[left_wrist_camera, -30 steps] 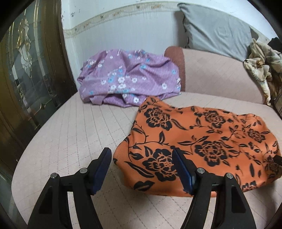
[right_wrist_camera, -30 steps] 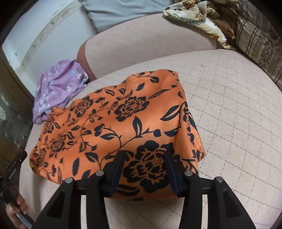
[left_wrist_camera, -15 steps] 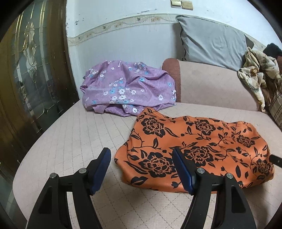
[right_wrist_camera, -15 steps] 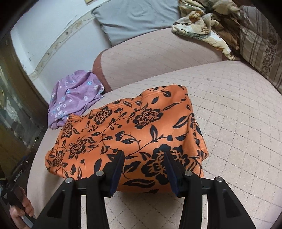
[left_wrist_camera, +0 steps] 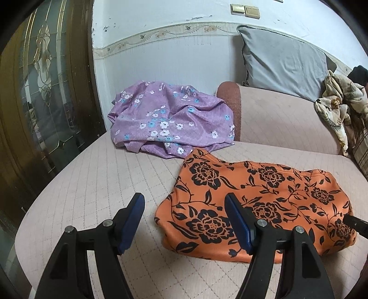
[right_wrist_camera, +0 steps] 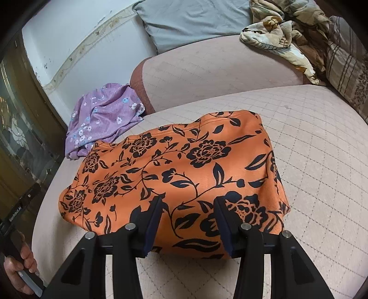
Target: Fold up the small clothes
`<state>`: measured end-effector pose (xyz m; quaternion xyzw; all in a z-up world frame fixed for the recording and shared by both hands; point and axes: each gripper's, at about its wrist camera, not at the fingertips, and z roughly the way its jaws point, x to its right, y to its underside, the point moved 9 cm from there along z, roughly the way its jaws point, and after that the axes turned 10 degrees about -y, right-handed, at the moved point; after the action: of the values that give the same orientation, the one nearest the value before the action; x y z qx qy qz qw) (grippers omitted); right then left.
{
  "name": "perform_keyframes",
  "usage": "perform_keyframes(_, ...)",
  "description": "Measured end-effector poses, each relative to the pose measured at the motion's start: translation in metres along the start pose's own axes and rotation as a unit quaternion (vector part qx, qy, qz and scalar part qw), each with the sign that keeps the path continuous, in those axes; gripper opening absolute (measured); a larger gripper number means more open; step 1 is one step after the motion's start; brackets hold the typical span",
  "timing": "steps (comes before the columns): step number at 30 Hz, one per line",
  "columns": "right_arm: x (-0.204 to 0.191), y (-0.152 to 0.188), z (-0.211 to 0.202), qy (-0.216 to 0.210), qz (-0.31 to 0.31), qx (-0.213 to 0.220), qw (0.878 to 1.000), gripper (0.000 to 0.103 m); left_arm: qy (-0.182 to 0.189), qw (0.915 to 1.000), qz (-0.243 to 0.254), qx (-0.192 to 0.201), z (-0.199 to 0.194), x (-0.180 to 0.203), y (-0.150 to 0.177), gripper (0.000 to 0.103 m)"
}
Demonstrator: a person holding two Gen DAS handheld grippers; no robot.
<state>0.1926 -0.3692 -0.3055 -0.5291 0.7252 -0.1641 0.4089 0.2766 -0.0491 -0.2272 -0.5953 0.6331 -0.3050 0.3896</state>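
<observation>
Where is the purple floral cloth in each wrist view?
Left wrist: purple cloth sits centre, slightly left, behind the orange cloth.
Right wrist: purple cloth lies at middle left, beyond the orange cloth's far corner.
Shared landmark: the grey pillow against the wall.

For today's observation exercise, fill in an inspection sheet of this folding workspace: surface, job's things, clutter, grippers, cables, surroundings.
Surface: pale pink quilted sofa seat, bare in front.
Job's things: orange cloth with black flowers lying folded flat; crumpled purple cloth with small flowers behind it, by the armrest.
Clutter: beige patterned blanket bunched on the sofa back; grey pillow against the wall.
Grippers: left gripper open, holding nothing; right gripper open above the orange cloth's near edge, not gripping.
Cables: nothing seen.
Surroundings: wooden door with decorative glass; white wall with patterned border.
</observation>
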Motion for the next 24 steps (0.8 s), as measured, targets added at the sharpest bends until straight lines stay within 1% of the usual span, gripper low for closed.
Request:
perform_keyframes(14,-0.002,-0.001,0.015,-0.004,-0.009,-0.014,1.0,0.05,-0.005,0.9999,0.007,-0.01,0.017,0.004,0.001,0.073)
perform_keyframes(24,-0.004,0.004,0.019,-0.006,-0.01,-0.022,1.0,0.05,-0.01,0.9998,0.011,-0.014,0.021,0.005,0.005,0.073)
